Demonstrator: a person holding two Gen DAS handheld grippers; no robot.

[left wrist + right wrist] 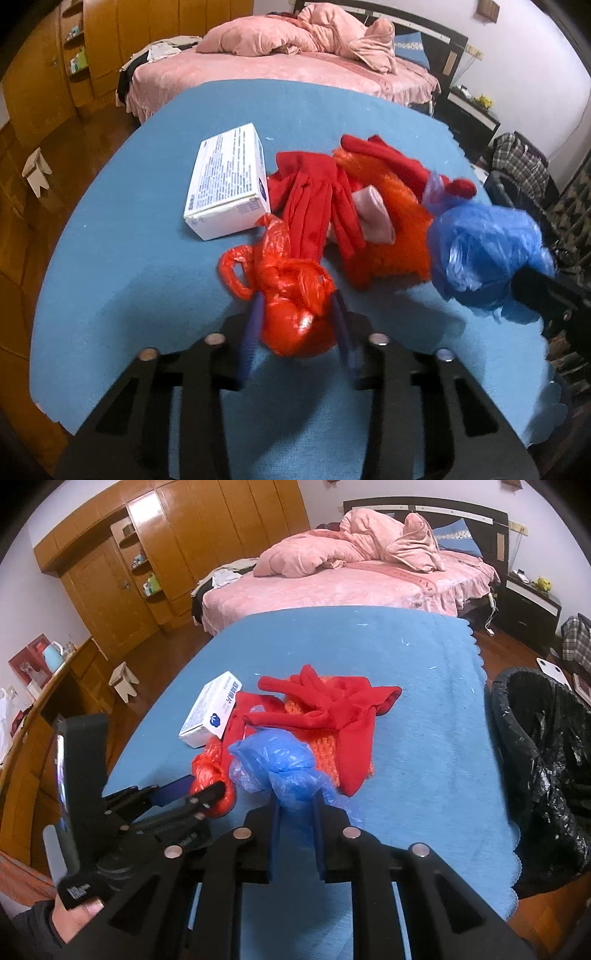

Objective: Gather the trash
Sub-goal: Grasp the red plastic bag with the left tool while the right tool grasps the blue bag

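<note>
My left gripper [297,314] is shut on a crumpled red plastic bag [291,291] near the front of the blue table cloth [147,258]; it also shows in the right wrist view [212,779]. My right gripper [297,805] is shut on a crumpled blue plastic bag [280,760], held just above the cloth; the bag also shows in the left wrist view [487,254]. A black-lined trash bin [543,775] stands past the table's right edge.
A white box [229,181], red gloves [314,199], a pink sock [373,214] and an orange knit piece [391,243] lie mid-table. A pink bed [351,576] is behind, wooden wardrobes [166,546] at left, and a small stool [123,681] on the floor.
</note>
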